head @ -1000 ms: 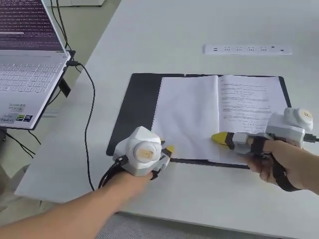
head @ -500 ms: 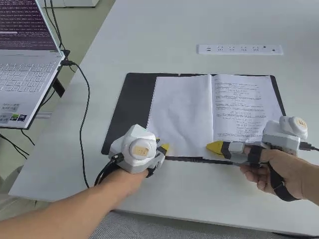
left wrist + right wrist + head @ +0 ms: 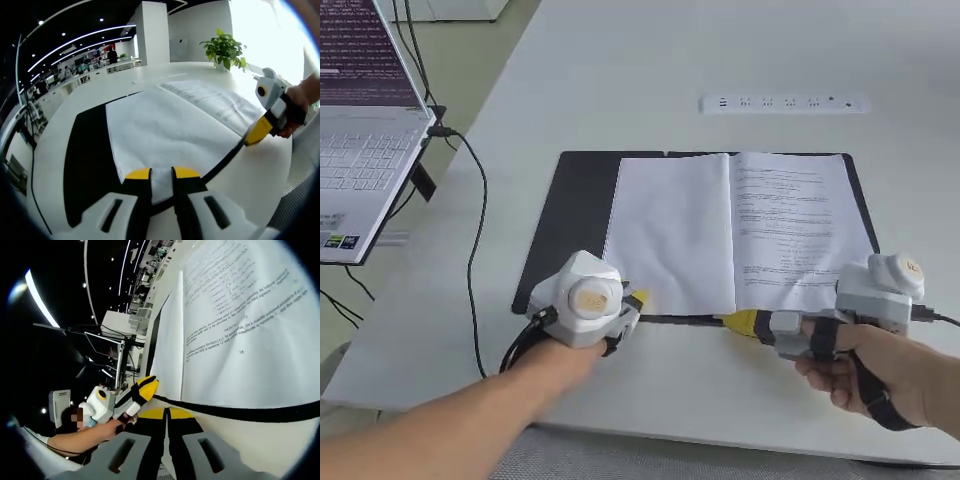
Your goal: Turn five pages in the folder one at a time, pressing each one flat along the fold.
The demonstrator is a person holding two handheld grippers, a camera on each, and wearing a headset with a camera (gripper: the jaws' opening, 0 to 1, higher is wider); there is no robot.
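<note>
Expect printed white paper page [image 3: 800, 220] in flat black folder [image 3: 570, 215] light, floppy, crease-prone; pinch free lower corner using right hand-held gripper [image 3: 166, 412], now closed empty, with left hand-held gripper [image 3: 161, 173] narrowly parted.

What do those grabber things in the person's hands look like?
Both are white and chunky, with yellow jaw tips. The left gripper has a rounded body with a round tan disc and a black cable trailing from it. The right gripper has a round white cap on top, and a black strap wraps the hand.
</note>
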